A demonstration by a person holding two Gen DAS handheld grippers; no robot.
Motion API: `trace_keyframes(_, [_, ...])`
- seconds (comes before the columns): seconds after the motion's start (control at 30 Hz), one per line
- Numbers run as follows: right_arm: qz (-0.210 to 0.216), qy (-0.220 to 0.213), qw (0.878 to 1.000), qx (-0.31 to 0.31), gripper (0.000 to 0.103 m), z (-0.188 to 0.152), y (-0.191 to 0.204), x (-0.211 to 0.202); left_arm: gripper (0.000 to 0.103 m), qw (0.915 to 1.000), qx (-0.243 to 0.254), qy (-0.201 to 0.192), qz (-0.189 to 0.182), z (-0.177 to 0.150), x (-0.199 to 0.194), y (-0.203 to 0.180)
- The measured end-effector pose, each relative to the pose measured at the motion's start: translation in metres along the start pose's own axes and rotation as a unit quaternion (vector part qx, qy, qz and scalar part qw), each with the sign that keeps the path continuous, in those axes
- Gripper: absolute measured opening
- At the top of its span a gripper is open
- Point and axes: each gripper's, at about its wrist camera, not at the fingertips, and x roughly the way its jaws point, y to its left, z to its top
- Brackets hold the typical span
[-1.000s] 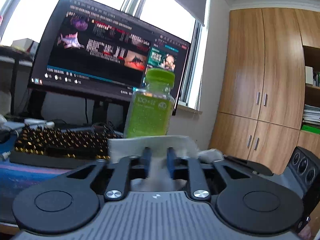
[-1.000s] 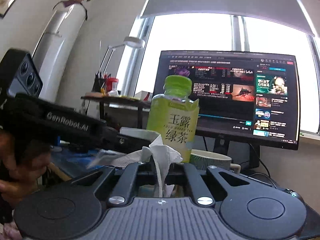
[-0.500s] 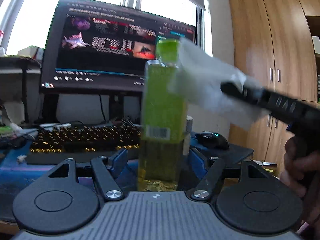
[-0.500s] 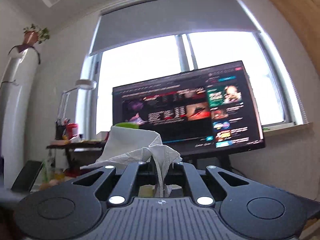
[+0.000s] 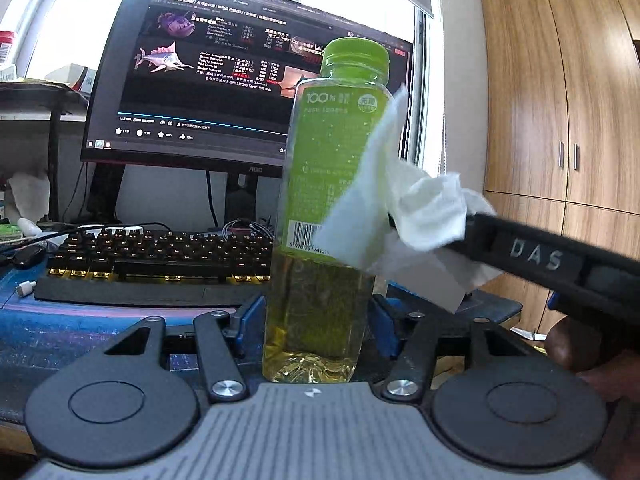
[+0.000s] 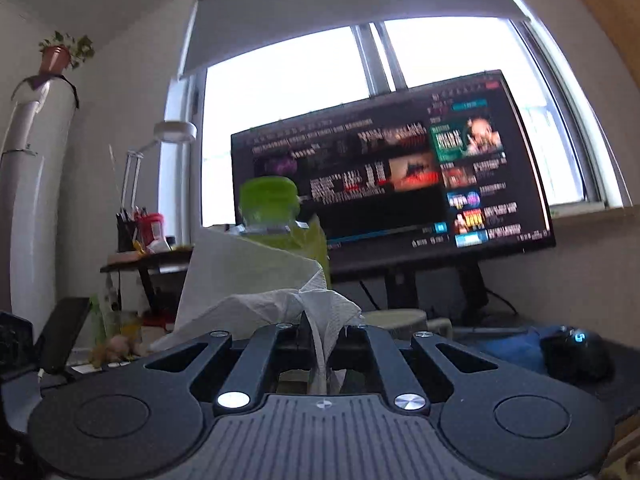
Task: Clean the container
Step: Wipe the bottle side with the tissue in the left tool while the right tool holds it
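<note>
Left gripper [image 5: 318,316] is closing around the bottle [image 5: 328,216]; right gripper [image 6: 322,332] is pinching the tissue [image 5: 408,208]. Probably best steadying it before rubbing harder.

Hand-held gripper [image 6: 320,344] pinching tissue [image 6: 280,304] before green-capped bottle [image 6: 272,208]

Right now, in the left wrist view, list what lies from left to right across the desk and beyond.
Keyboard → bottle → tissue → right gripper → wardrobe.
</note>
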Motion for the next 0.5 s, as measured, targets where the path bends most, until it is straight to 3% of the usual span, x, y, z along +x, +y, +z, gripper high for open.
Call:
trace_keyframes(0.27, [-0.012, 0.017, 1.000, -0.001, 0.006, -0.003, -0.006, 0.003, 0.060, 1.0000, 0.000, 0.006, -0.006, 0.001, -0.004, 0.003])
trace_keyframes(0.5, [0.011, -0.061, 0.998, -0.018, 0.006, 0.011, 0.011, -0.018, 0.061, 0.9999, -0.007, 0.008, -0.010, 0.003, -0.007, 0.008])
